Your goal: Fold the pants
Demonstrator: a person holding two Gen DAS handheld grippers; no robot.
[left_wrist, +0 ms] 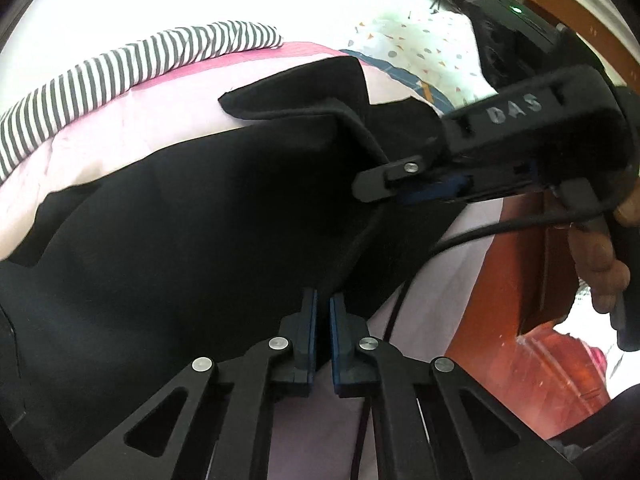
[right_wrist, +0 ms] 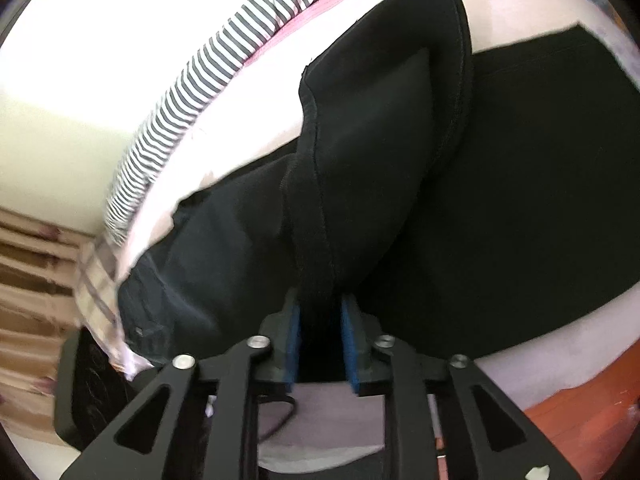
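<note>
Black pants (left_wrist: 180, 232) lie spread on a pale pink bed sheet (left_wrist: 100, 148). My left gripper (left_wrist: 323, 312) is shut on the pants' near edge, with the blue pads pinching the fabric. My right gripper (right_wrist: 320, 320) is shut on a thick fold of the black pants (right_wrist: 380, 168), which rises from the jaws as a lifted flap. The right gripper also shows in the left wrist view (left_wrist: 384, 184), at the right, clamped on a raised part of the pants with a hand behind it.
A grey-and-white striped cloth (left_wrist: 120, 68) lies along the bed's far side, also in the right wrist view (right_wrist: 192, 96). A white patterned cloth (left_wrist: 420, 44) lies beyond the pants. A reddish-brown wooden bed frame (left_wrist: 560, 344) borders the right.
</note>
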